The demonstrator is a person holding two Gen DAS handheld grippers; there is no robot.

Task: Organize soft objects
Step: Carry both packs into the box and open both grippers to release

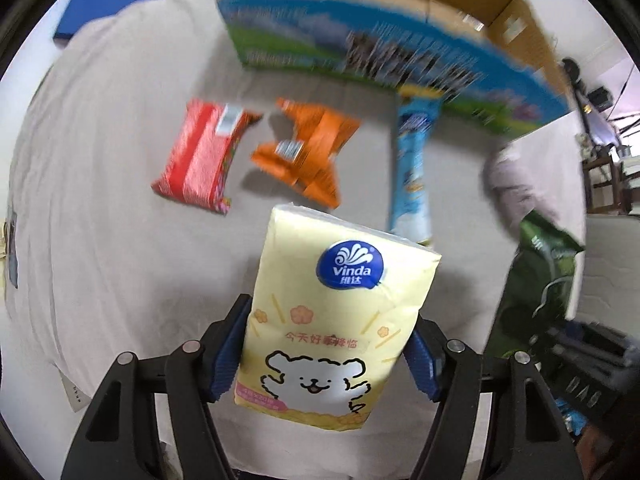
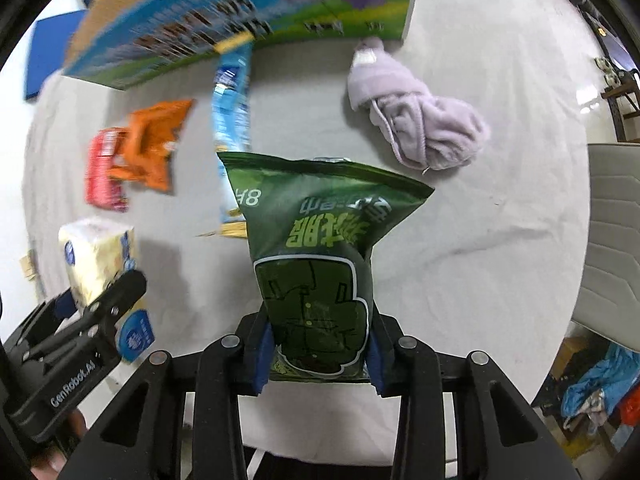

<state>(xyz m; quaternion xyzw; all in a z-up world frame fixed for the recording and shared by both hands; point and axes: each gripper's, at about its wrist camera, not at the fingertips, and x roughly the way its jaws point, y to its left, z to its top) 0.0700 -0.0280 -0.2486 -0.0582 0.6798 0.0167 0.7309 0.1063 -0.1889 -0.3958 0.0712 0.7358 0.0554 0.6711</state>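
The left gripper (image 1: 324,360) clamps a tissue pack (image 1: 336,320); the right gripper (image 2: 318,354) clamps a green bag (image 2: 316,264). Both are held above the table (image 2: 480,240). Red (image 1: 198,156), orange (image 1: 308,148) and blue (image 1: 412,172) packets and a towel (image 2: 416,120) lie before the box (image 1: 400,60) at its far edge.

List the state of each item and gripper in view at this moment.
left gripper: shut on tissue pack
tissue pack: held, lifted
right gripper: shut on green bag
green bag: held, sealed
red packet: lying flat
orange packets: lying, overlapping
blue packet: lying flat
purple cloth: crumpled
cardboard box: open
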